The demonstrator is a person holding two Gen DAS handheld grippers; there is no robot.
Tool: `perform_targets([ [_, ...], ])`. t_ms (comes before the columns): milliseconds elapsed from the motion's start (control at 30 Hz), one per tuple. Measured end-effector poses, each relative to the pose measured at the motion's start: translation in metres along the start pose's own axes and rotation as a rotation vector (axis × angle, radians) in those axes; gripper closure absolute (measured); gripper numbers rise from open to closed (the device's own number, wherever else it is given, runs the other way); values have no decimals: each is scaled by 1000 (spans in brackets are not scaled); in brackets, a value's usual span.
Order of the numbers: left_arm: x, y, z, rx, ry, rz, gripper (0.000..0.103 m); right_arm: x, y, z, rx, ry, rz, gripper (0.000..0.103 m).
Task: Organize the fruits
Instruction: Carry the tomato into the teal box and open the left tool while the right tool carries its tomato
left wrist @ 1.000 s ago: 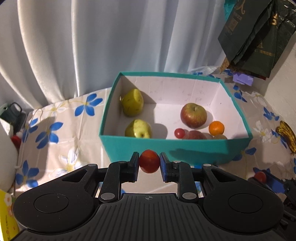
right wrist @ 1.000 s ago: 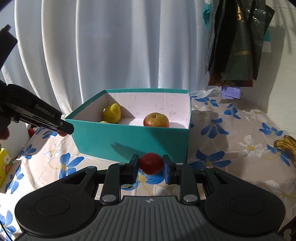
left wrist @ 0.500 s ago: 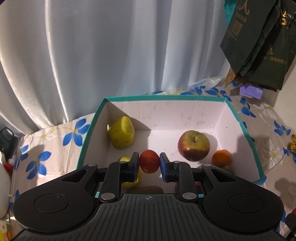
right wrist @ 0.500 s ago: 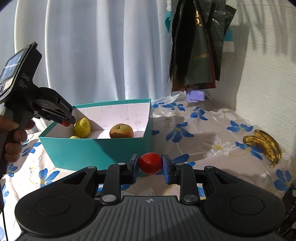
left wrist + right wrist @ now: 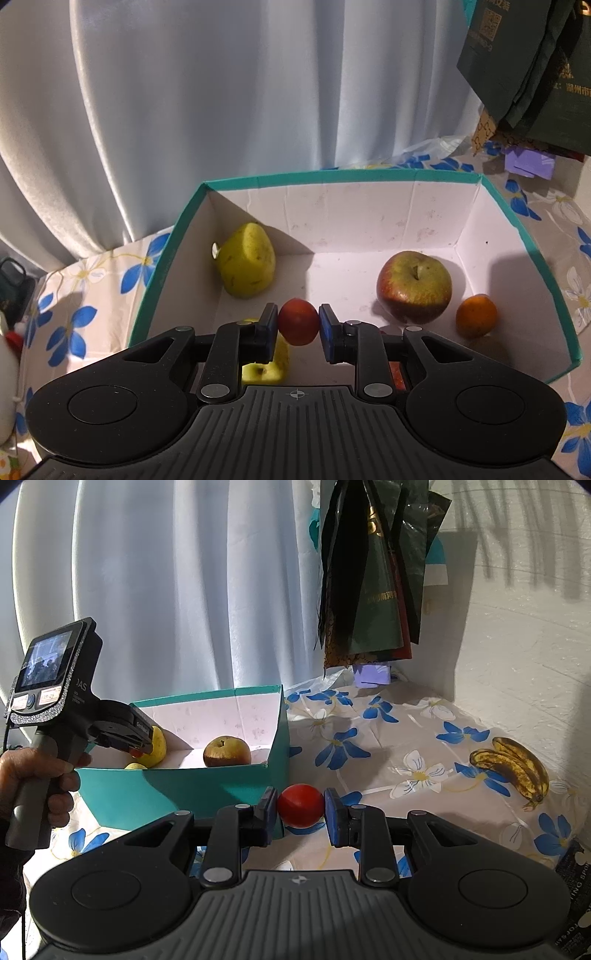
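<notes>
My left gripper (image 5: 298,326) is shut on a small red tomato (image 5: 298,322) and holds it over the inside of the teal box (image 5: 343,178). In the box lie a yellow pear (image 5: 246,264), a red-green apple (image 5: 414,286), a small orange (image 5: 475,315) and a yellow-green fruit (image 5: 264,371) partly hidden under my fingers. My right gripper (image 5: 300,806) is shut on another red tomato (image 5: 300,805), held above the tablecloth in front of the box's right corner (image 5: 279,746). The left gripper (image 5: 127,734) shows there over the box.
Spotted bananas (image 5: 511,766) lie on the floral tablecloth (image 5: 417,738) at the right. Dark green bags (image 5: 373,572) hang at the back by the white wall. A white curtain (image 5: 221,110) hangs behind the box. A purple paper (image 5: 371,674) lies under the bags.
My left gripper has moved forward from in front of the box to over its inside, tomato still held. My right gripper has swung right and drawn back from the box with its tomato.
</notes>
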State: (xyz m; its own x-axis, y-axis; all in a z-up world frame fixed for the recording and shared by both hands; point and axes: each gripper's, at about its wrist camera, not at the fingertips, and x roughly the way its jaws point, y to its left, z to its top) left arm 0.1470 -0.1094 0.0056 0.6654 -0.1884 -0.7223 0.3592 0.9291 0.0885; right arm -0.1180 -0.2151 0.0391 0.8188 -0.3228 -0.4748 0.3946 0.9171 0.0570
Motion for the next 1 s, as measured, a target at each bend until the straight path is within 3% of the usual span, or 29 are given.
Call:
perform_targets([
  [633, 41, -13, -12, 59, 70, -10, 73, 3, 1, 5, 5, -1, 0, 77],
  [733, 37, -10, -11, 41, 72, -40, 58, 3, 2, 5, 4, -3, 1, 77],
  [800, 28, -8, -9, 36, 52, -41, 39, 3, 2, 5, 5, -9, 1, 77],
  [867, 13, -6, -9, 32, 16, -14, 13, 3, 2, 6, 2, -14, 2, 77],
  [1000, -22, 2, -9, 11, -23, 12, 1, 4, 4, 9, -10, -33, 5, 77],
])
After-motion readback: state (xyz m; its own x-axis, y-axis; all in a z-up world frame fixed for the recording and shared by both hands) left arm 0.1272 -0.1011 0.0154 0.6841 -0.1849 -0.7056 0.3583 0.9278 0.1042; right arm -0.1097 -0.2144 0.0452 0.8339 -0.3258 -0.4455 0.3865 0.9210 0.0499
